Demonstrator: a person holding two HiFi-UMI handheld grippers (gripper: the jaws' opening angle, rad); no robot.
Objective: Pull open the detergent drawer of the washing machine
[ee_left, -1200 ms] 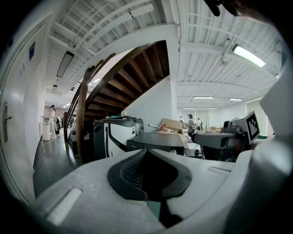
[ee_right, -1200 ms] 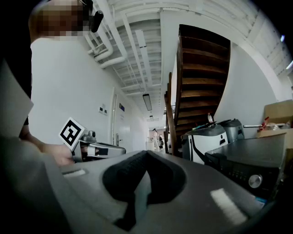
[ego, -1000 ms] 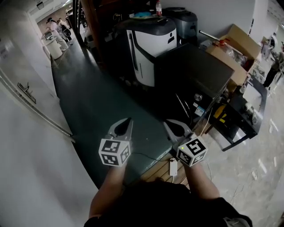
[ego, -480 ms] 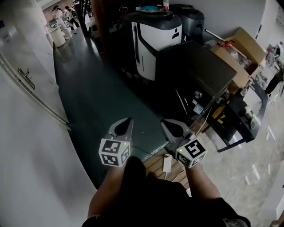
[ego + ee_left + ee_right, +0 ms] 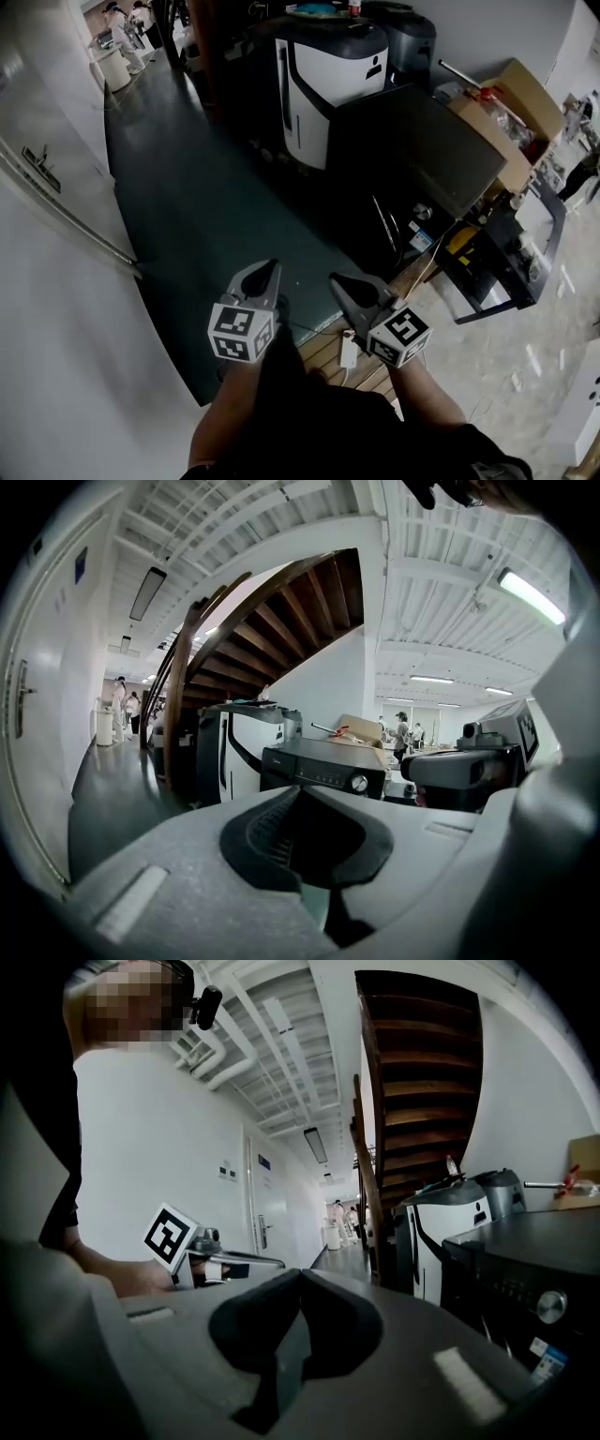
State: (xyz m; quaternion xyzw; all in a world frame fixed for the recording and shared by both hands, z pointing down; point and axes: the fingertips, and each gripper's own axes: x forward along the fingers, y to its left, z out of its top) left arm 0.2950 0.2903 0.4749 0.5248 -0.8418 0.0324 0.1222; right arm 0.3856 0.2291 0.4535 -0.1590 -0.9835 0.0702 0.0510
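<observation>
The washing machine [image 5: 412,155] is a dark box right of centre in the head view, with its control panel and round knob [image 5: 419,212] facing lower right. My left gripper view shows the panel [image 5: 314,772] and knob [image 5: 357,783] ahead, some way off. I cannot make out the detergent drawer on the dark panel. My left gripper [image 5: 273,266] and right gripper [image 5: 335,279] hang side by side over the dark floor, well short of the machine. Both are shut with nothing in them, their tips meeting in each gripper view [image 5: 300,789] [image 5: 300,1274].
A white and black machine [image 5: 323,80] stands behind the washing machine, a cardboard box [image 5: 506,103] to its right. A white wall with a handrail [image 5: 70,225] runs along the left. A small white device on a cable [image 5: 348,350] lies on wooden slats below my grippers. A wooden staircase [image 5: 272,630] rises behind.
Both grippers have sunk a little in the head view. The right one has swung its tips left, closer to the left gripper. Both stay shut.
</observation>
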